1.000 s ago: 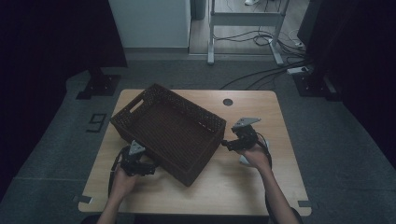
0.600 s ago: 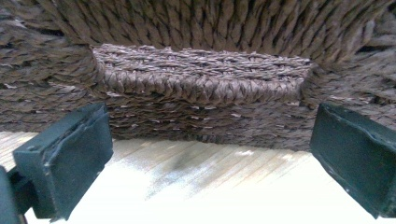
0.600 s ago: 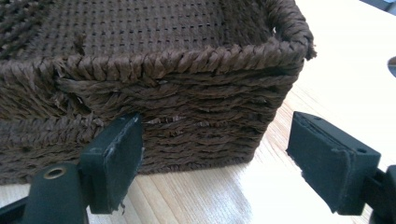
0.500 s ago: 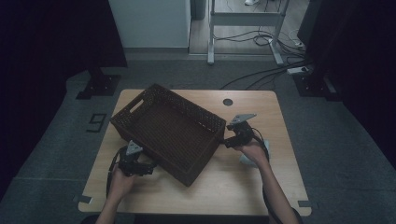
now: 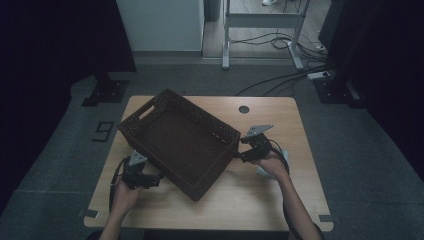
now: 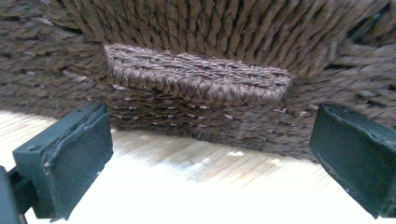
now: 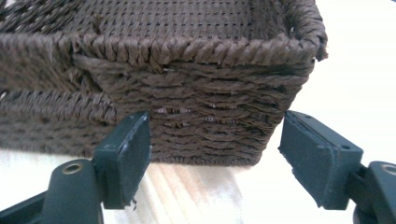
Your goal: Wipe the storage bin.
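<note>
A dark brown woven basket (image 5: pixel 202 112) sits askew on the wooden table (image 5: pixel 260 200), with nothing in it that I can see. My left gripper (image 5: pixel 155 179) is at its near-left wall. In the left gripper view that gripper (image 6: pixel 210 140) is open wide, facing the basket's woven handle (image 6: pixel 196 79) without touching it. My right gripper (image 5: pixel 239 152) is at the basket's right corner. In the right gripper view its jaws have just been closing, and the gripper (image 7: pixel 215 121) straddles the corner of the basket (image 7: pixel 187 51). The right pad (image 7: pixel 317 158) stands clear of the weave.
A round cable hole (image 5: pixel 243 109) lies in the table's far side. A pale object (image 5: pixel 280 162) rests by my right hand. Beyond the table are a metal frame (image 5: pixel 260 20), floor cables (image 5: pixel 280 80) and dark stands at both sides.
The right gripper has edged slightly left toward the basket's corner. The basket and the left gripper stay about where they were.
</note>
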